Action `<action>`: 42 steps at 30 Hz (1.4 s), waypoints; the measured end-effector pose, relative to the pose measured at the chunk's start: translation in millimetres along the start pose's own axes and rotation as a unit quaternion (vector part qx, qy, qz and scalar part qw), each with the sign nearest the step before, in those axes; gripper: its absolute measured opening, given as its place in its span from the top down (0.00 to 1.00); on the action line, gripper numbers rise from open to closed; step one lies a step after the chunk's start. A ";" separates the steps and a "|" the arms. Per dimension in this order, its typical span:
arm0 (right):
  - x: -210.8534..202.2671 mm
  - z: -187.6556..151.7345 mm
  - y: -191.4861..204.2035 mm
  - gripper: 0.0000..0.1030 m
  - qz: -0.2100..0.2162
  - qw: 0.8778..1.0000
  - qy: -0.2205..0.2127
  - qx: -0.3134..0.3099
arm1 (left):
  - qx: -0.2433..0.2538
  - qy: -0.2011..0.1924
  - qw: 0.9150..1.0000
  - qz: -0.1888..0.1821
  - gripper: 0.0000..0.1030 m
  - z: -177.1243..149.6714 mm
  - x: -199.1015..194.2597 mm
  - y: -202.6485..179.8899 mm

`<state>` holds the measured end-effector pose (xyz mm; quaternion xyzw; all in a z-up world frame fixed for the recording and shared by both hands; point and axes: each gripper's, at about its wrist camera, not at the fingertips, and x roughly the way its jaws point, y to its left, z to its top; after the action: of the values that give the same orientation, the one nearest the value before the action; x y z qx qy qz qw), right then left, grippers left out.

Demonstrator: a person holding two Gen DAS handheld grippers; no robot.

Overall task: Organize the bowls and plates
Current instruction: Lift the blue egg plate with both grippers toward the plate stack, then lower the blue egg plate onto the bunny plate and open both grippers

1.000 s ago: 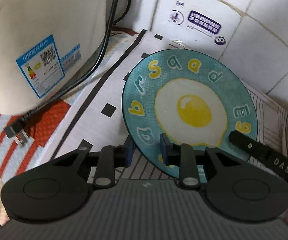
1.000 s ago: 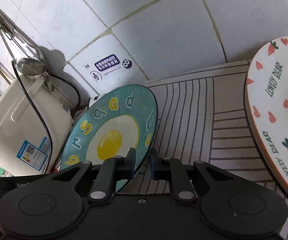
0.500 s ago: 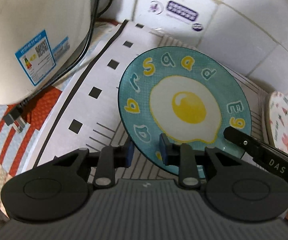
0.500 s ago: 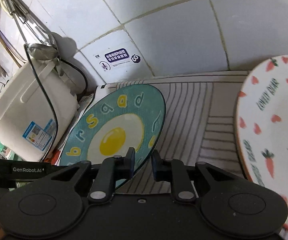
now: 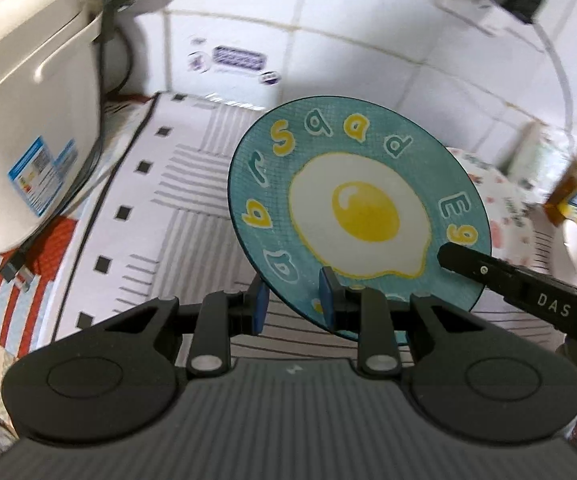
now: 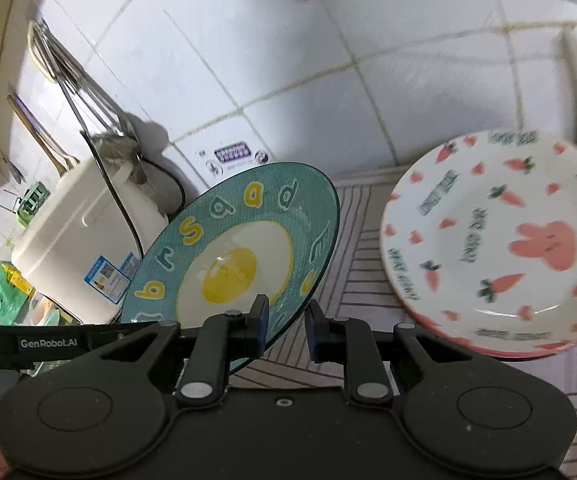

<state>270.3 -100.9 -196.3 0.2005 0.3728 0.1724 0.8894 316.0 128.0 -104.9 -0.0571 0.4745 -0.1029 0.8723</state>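
Teal fried-egg plate (image 5: pixel 358 216) — tilted, lifted off the striped surface (image 5: pixel 184 196); left hand-held gripper (image 5: pixel 293 300) and right hand-held gripper (image 6: pixel 286 320) both clamp its rim. Carrot-print plate (image 6: pixel 500 240) — right.

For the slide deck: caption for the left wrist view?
Left gripper and right gripper hold egg plate above striped mat.

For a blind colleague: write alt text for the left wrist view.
The left gripper grips the rim of a teal fried-egg plate, held tilted above a striped mat. The right gripper meets its far edge.
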 end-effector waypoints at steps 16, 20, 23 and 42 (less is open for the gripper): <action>-81.7 22.8 -62.4 0.77 -0.060 0.998 -0.028 0.012 | 0.058 0.014 0.996 -0.060 0.76 -0.3 14.2 -100.4; -88.5 31.4 -84.6 0.77 -0.071 0.997 -0.020 0.015 | 0.050 0.031 0.995 -0.081 0.76 3.3 33.3 -116.2; -87.0 37.9 -99.6 0.77 -0.077 0.997 -0.006 0.010 | 0.047 0.038 0.995 -0.083 0.76 3.3 47.0 -129.2; -45.5 55.1 -155.8 0.74 -0.049 0.996 0.077 -0.022 | -0.002 0.096 0.994 -0.045 0.74 7.4 100.0 -151.8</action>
<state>305.1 -268.2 -209.6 0.1486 0.4456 0.1514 0.8697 356.0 -43.0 -152.5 -0.0698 0.5534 -0.1458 0.8171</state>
